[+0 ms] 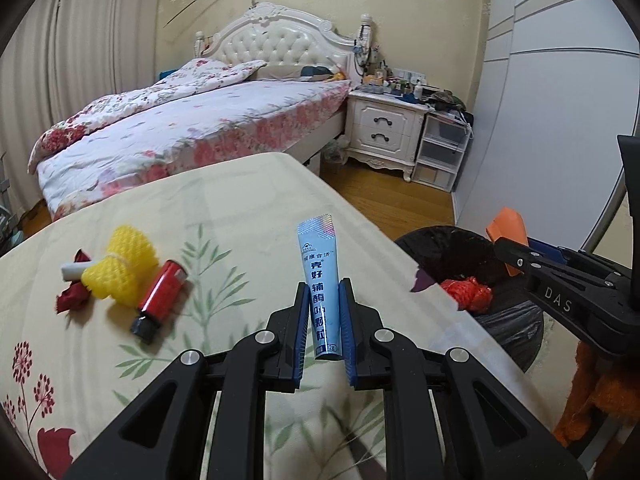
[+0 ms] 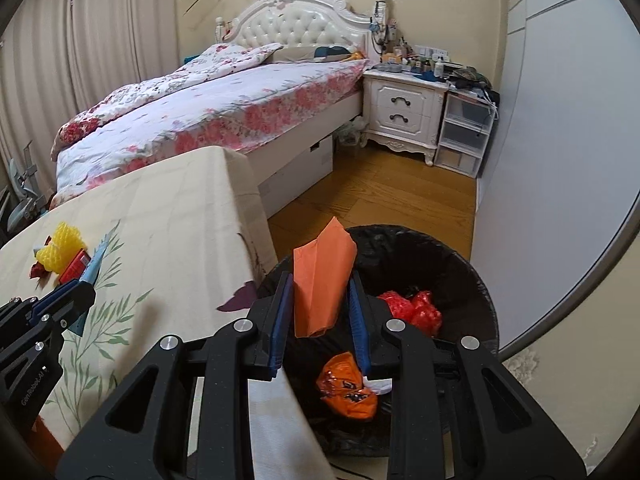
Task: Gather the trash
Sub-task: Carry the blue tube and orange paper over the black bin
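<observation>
Orange folded paper [image 2: 322,280] sits between the right gripper [image 2: 320,320] jaws above the black-lined trash bin [image 2: 472,280]; whether they pinch it I cannot tell. It looks light and crushable. The left gripper [image 1: 325,320] clamps a light blue sachet [image 1: 322,280] mid-body over the table.

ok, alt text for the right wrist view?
The right gripper holds a folded orange paper over a black-lined trash bin that already contains red and orange wrappers. To the left, the left gripper holds a blue sachet above a floral-clothed table; behind is a bed.
</observation>
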`<move>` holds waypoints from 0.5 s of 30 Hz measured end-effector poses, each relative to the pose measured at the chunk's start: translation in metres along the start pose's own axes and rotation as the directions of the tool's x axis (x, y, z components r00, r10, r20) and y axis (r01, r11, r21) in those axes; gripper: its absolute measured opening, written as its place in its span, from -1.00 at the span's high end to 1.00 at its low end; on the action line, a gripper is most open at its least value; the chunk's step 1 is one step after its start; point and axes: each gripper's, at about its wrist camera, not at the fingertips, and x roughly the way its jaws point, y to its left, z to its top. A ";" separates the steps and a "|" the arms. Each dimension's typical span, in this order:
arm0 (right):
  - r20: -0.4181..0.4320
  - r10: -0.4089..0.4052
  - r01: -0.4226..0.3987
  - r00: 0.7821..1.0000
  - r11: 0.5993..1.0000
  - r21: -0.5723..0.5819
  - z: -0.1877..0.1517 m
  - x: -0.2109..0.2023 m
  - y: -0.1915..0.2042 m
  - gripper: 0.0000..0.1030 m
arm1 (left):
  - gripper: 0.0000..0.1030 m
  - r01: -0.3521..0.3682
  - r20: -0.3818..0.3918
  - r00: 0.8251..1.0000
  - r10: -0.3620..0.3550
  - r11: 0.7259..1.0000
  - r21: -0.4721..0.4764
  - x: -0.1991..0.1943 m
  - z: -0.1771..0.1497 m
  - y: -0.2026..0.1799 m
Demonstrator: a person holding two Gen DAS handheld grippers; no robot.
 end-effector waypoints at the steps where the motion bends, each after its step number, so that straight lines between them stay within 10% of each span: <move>1: 0.005 -0.011 0.011 1.000 1.000 0.004 0.000 0.001 -0.005 0.48 | 0.69 0.012 -0.002 1.000 -0.012 1.000 0.007 0.004 0.002 -0.006; 15: -0.002 -0.097 0.097 0.995 0.992 0.079 0.000 0.031 -0.050 0.48 | 0.69 0.077 -0.007 0.997 -0.076 0.990 0.117 0.052 0.028 -0.076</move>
